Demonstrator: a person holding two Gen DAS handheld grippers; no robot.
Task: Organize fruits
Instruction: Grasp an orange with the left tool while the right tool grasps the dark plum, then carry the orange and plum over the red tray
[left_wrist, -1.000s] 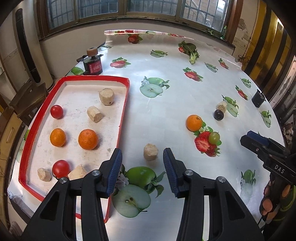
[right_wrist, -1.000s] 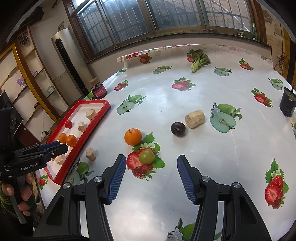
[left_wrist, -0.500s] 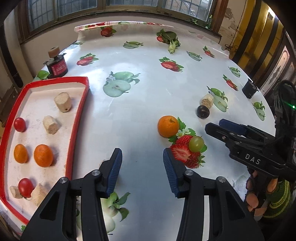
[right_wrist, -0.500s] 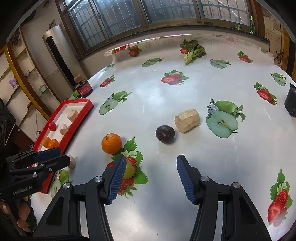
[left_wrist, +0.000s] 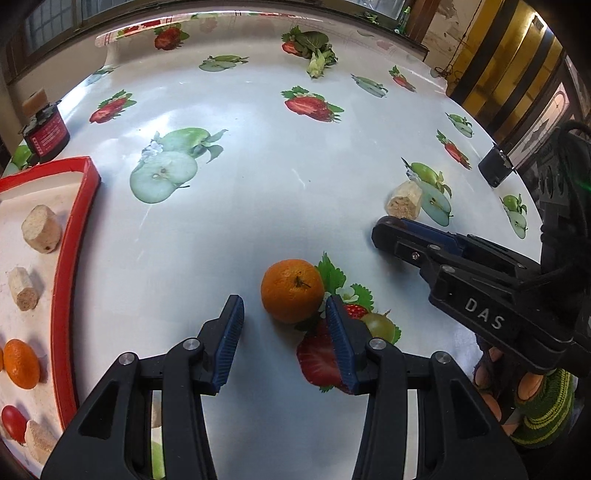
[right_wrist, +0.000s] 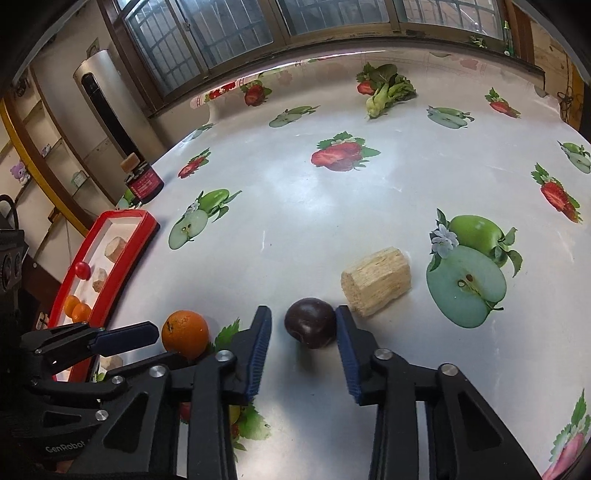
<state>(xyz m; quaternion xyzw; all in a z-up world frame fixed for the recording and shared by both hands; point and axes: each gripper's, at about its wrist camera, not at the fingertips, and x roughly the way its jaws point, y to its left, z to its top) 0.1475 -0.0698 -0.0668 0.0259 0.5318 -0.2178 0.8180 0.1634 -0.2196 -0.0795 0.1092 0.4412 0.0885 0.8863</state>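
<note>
White oilcloth desk (left_wrist: 258, 147) printed with apples and strawberries, under a row of barred windows at the top of the frame; at the left edge of the left wrist view, red tray (left_wrist: 66, 258) with pale inside, holding wood pieces (left_wrist: 40, 229), a tangerine (left_wrist: 22, 363) and a cherry tomato (left_wrist: 13, 422); above the tray, in the upper left, small dark jar (left_wrist: 46, 138) with red label; far at the top, leafy green vegetable (right_wrist: 388, 92); at the right edge, small black container (left_wrist: 495, 168).

Left gripper (left_wrist: 284, 306) in the lower centre of its own view, pointing down at the desk, jaws spread and pinching nothing; loose orange (left_wrist: 291, 290) on the desk just ahead of the blue pads, partly between the tips, nearer to the pad on the right side of the frame, contact there not possible to tell; green grape (left_wrist: 378, 323) just right of that finger, lying on a printed strawberry.

Right gripper (right_wrist: 302, 314) in the lower centre of the right wrist view, jaws closing on the dark plum (right_wrist: 310, 323); plum on the desk between the two blue pads, pad on the right side of the frame against its skin, pad on the left side very close; light wood chunk (right_wrist: 376, 282) just beyond the plum, up and to the right, beside a printed apple half; same orange to the left of the plum, near the tip of the left gripper; red tray far at the left edge of this view.
</note>
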